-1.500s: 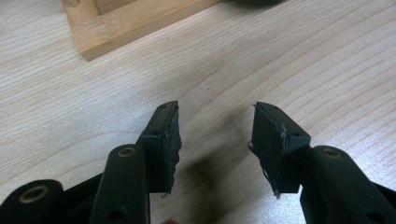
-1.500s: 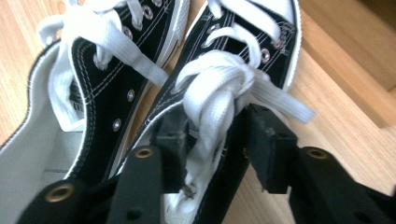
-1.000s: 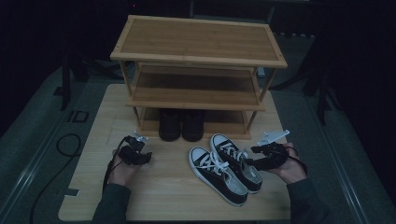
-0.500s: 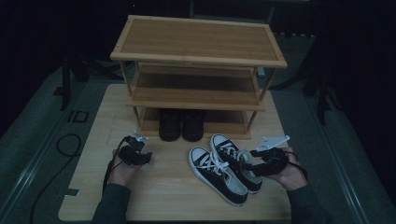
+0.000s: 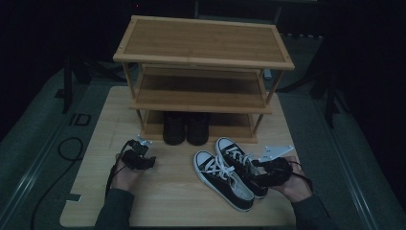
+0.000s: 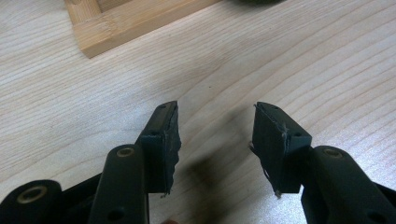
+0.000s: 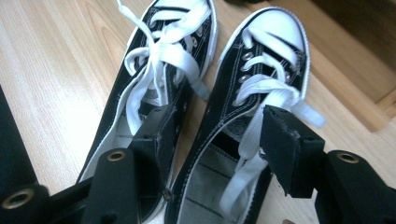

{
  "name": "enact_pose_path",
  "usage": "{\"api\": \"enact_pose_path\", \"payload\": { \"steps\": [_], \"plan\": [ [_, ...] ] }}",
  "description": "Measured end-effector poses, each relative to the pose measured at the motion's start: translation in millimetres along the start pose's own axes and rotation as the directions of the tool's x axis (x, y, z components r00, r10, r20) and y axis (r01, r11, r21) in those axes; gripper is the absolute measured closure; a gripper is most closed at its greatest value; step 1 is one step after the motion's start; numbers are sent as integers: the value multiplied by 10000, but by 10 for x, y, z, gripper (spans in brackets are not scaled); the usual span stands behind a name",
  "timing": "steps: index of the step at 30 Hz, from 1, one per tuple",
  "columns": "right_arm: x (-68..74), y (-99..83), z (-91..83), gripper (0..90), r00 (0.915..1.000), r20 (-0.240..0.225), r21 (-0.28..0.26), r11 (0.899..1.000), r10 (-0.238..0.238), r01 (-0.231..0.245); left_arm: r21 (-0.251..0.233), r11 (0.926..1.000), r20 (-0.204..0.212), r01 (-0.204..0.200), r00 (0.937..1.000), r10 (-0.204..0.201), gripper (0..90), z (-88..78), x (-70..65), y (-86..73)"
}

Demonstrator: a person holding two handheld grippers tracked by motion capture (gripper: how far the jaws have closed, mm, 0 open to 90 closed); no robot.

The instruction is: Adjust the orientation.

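Observation:
A pair of black sneakers with white laces and toe caps lies on the wooden board in front of the rack, the left one (image 5: 221,178) (image 7: 159,56) beside the right one (image 5: 238,159) (image 7: 268,56). My right gripper (image 5: 250,171) (image 7: 215,135) hovers over their heel ends. Its jaws have just been closing. One jaw is at the left shoe's opening and the other over the right shoe's laces, with the two inner side walls between them; no pad visibly presses. My left gripper (image 5: 149,161) (image 6: 215,135) stands open over bare wood, nothing between its jaws.
A three-tier bamboo shoe rack (image 5: 203,45) stands at the back of the board (image 5: 167,196). A pair of black boots (image 5: 186,127) sits under its lowest shelf. The rack's foot (image 6: 121,23) is just ahead of my left gripper. A cable (image 5: 67,148) lies on the floor at left.
My right gripper has shifted a little toward the near edge, over the heels of the sneakers. The left gripper and the shoes have stayed where they were.

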State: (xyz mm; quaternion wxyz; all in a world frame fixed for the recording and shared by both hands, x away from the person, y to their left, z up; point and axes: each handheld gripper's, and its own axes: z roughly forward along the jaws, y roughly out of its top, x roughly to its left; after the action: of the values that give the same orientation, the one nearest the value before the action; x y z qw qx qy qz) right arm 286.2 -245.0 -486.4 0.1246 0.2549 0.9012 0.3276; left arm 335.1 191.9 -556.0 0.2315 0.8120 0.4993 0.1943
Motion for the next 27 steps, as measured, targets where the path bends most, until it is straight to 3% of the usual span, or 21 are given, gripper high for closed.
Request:
{"api": "enact_pose_path", "payload": {
  "steps": [9,19,27],
  "plan": [
    [28,4,137,383,9999,-114,445,9990,33,-28,11,10000,2,-5,10000,5,514,2,-2,-1],
    [65,29,279,293,9989,-155,907,9950,433,-417,22,10000,7,-26,10000,26,514,3,-2,-1],
    [80,43,373,365,9979,4,1195,9907,649,-645,62,10000,11,-44,10000,44,512,8,-5,0]
  ]
}}
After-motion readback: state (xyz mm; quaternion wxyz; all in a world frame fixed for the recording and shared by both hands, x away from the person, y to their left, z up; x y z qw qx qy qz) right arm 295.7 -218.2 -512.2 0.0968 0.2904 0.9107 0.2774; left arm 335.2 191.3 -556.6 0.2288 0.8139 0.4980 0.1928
